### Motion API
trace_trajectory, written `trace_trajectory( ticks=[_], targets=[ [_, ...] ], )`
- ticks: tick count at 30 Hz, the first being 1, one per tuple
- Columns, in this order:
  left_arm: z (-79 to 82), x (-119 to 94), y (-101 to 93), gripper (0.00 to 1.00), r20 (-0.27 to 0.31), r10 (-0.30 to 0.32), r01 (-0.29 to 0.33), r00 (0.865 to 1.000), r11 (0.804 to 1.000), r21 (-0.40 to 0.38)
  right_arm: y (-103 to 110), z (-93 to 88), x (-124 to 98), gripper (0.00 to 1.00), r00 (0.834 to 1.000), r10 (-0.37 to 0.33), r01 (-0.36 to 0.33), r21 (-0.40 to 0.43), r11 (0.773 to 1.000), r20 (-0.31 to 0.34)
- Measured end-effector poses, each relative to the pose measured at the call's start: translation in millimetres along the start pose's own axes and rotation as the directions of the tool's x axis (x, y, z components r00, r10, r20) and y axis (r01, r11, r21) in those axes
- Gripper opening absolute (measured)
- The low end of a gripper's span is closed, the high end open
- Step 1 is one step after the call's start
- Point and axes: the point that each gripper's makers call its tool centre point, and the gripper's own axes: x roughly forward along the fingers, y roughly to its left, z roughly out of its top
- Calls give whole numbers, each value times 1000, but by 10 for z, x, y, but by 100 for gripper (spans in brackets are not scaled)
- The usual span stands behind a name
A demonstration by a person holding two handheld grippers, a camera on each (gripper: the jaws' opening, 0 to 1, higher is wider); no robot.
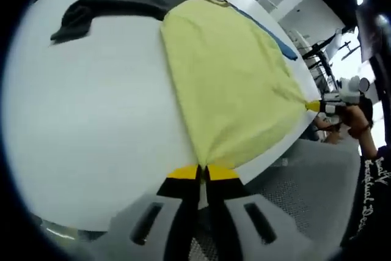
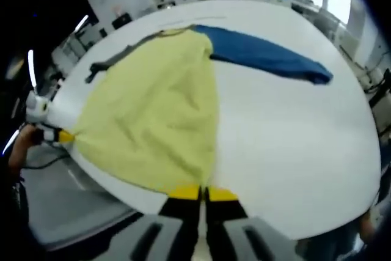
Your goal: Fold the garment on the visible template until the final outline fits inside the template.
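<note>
The garment (image 1: 229, 84) lies spread on the white counter (image 1: 91, 126), its yellow body facing up and its hem at the near edge, where both hem corners are pinched. At the left, in the left gripper view, a dark sleeve (image 1: 104, 10) trails away across the counter. The left hand-held gripper (image 1: 202, 172) has its yellow-tipped jaws pressed together on one hem corner at the counter's edge, and the cloth fans out from that pinch. Farther right in that view, the right hand-held gripper (image 1: 313, 107) grips the other corner, so the hem runs taut between the two; I judge this hold is meant to keep the edge straight for lifting it over in a fold. In the right gripper view the body (image 2: 153, 120) lies left of centre, the right hand-held gripper's jaws closed on its corner, and the blue sleeve (image 2: 269, 56) stretches off to the right. I cannot make out a template outline.
</note>
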Motion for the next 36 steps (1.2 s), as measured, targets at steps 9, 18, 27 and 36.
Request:
trace_trajectory(
  ticks=[9,18,27,36],
  targets=[
    [138,-42,-19,25,102,36,-56,994,978,200,-3,114,-44,20,997,12,-10,-35,999,75],
    [370,-147,-139,56,259,28,-109,965,947,301,-69,391,-86,52,975,24,-14,-46,999,222],
    [535,-209,-169,81,344,15,-138,939,931,337,-318,685,-166,66,940,6,-2,-12,1000,341],
    [645,-260,-179,95,390,16,-176,921,909,377,-843,966,-226,65,906,-66,34,85,996,418]
  ],
)
